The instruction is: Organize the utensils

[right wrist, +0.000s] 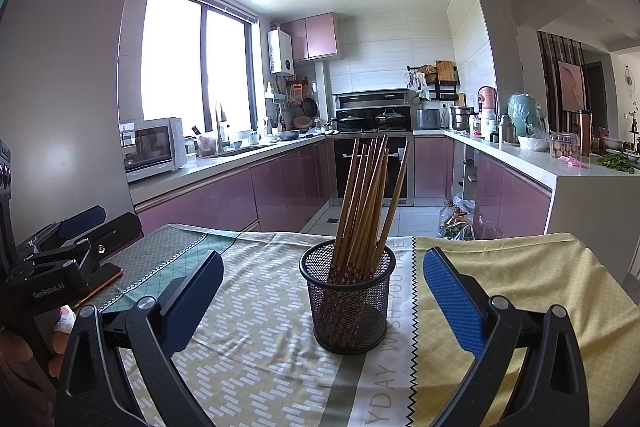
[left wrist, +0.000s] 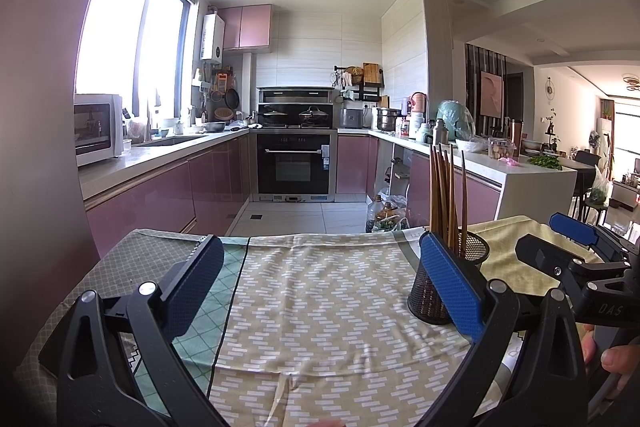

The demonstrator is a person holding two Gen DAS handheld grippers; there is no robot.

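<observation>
Two hand-held grippers hover low over the cloth-covered counter, both released with their blue-padded jaws spread wide and holding nothing. The left hand-held gripper is level over bare cloth, and the black wire-mesh cup stands just behind its right finger. The right hand-held gripper faces the same black wire-mesh cup squarely, the cup sitting between its two fingers without touching either. A bundle of brown wooden chopsticks stands in the cup, leaning and fanned out, with one stick tilted apart to the right. The patchwork tablecloth shows a beige chevron panel, green lattice on the left and pale yellow on the right, with a white strip of printed letters beneath the cup. Beyond lies a kitchen with pink glossy cabinets, a black built-in oven, a white microwave and a bright window.
</observation>
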